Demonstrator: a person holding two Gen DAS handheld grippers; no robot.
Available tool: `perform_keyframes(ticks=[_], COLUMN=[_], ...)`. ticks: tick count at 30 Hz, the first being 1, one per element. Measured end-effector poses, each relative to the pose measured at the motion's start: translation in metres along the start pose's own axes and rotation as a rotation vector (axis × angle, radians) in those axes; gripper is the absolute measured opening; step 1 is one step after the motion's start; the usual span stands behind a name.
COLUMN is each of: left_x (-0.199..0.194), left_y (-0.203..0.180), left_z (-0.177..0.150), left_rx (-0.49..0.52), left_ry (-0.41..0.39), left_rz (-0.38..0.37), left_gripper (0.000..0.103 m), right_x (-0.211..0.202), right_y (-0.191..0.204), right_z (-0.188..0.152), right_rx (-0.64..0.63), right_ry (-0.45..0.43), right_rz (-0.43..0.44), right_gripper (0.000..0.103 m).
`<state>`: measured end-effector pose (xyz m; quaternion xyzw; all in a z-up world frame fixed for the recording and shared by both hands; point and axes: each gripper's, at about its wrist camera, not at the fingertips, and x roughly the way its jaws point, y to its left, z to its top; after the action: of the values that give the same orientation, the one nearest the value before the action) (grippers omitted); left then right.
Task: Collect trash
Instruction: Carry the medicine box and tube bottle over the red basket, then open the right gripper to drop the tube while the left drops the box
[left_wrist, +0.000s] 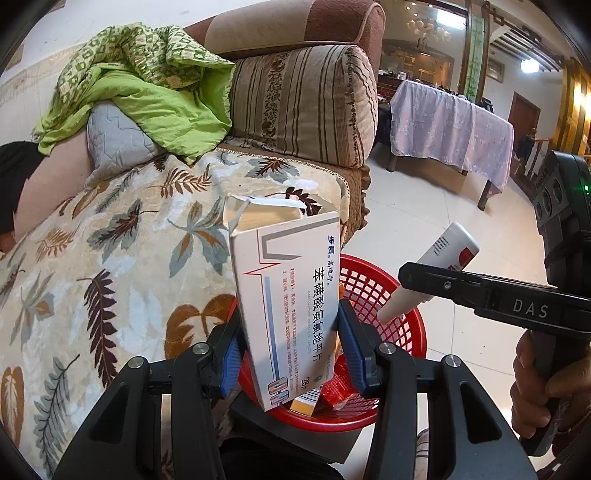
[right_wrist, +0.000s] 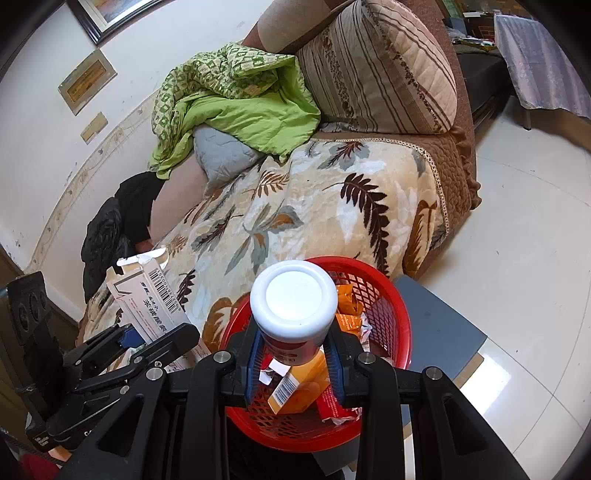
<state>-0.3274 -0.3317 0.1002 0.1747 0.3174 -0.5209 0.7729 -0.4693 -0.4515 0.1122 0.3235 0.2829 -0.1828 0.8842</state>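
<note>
Gripping a box (left_wrist: 291, 306), the left hand-held gripper (left_wrist: 291, 350) (right (right_wrist: 295, 365) clamps a tube (right_wrist: 293, 306)) overhangs 1 sofa-side basket (right_wrist: 388, 295).

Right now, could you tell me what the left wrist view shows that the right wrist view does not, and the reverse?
Only the left wrist view shows the medicine box's printed front, the tube's tapered side, and the hand on the right gripper.

Only the right wrist view shows the tube's white cap end-on, the framed picture, and the left gripper from outside.

Both show the red basket holding wrappers, and the leaf-patterned blanket.
</note>
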Motion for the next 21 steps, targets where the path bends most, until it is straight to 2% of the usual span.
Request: perform_keyframes(ticks=[21], left_x=[0.007], left_y=[-0.006], left_z=[-0.001], left_rx=[0.015], left_ry=[0.030], left_rz=[0.003], left_gripper=[0.046], right_x=[0.014], right_y=[-0.003], right_z=[0.003], right_rx=[-0.001], right_ry=[0.031], right_rz=[-0.011], right_gripper=[0.032])
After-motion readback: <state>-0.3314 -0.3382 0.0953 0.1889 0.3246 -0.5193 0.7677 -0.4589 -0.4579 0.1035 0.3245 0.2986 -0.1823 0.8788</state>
